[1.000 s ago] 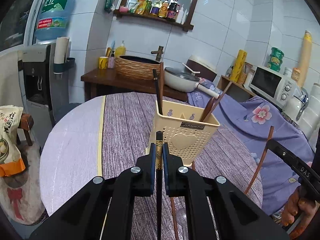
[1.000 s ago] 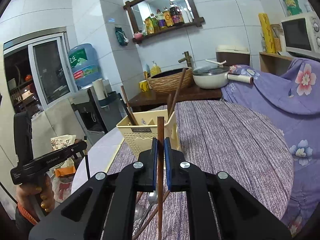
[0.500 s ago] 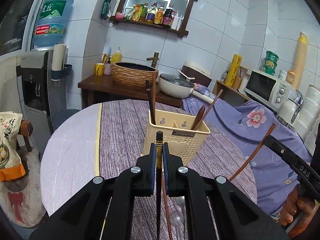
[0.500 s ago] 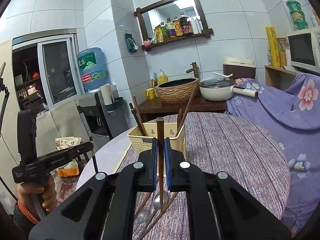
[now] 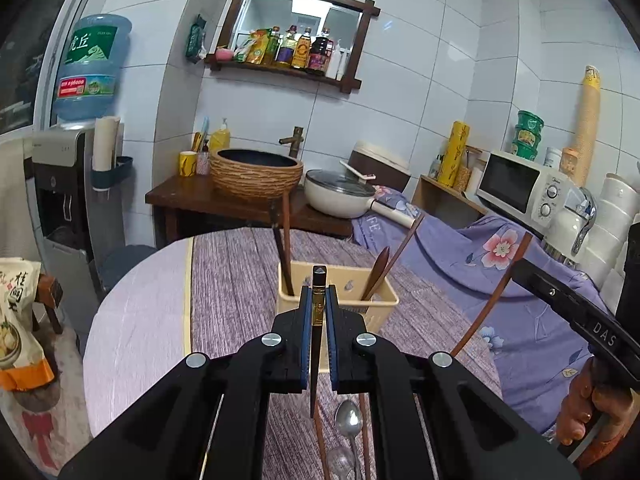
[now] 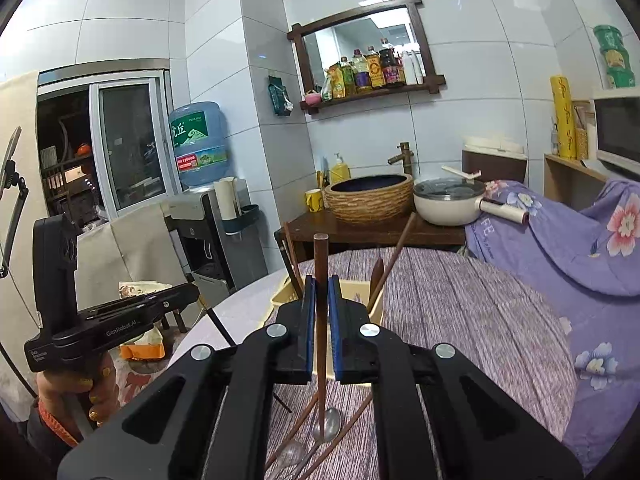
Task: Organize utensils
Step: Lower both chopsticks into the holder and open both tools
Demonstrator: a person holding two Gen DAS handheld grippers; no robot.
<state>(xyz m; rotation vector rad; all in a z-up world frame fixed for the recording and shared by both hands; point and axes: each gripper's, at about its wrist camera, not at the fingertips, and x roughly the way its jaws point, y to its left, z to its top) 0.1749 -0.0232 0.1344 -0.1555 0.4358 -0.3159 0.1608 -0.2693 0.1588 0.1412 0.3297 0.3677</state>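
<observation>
Our left hand-held gripper (image 5: 319, 312) is clamped on a black chopstick (image 5: 318, 300) and the right hand-held gripper (image 6: 321, 312) on a brown chopstick (image 6: 320, 264); both have risen off the worktop (image 5: 236, 280), so they look ready for the near cream basket (image 5: 384, 300). Readable: "GenRobot.AI", "DAS".
</observation>
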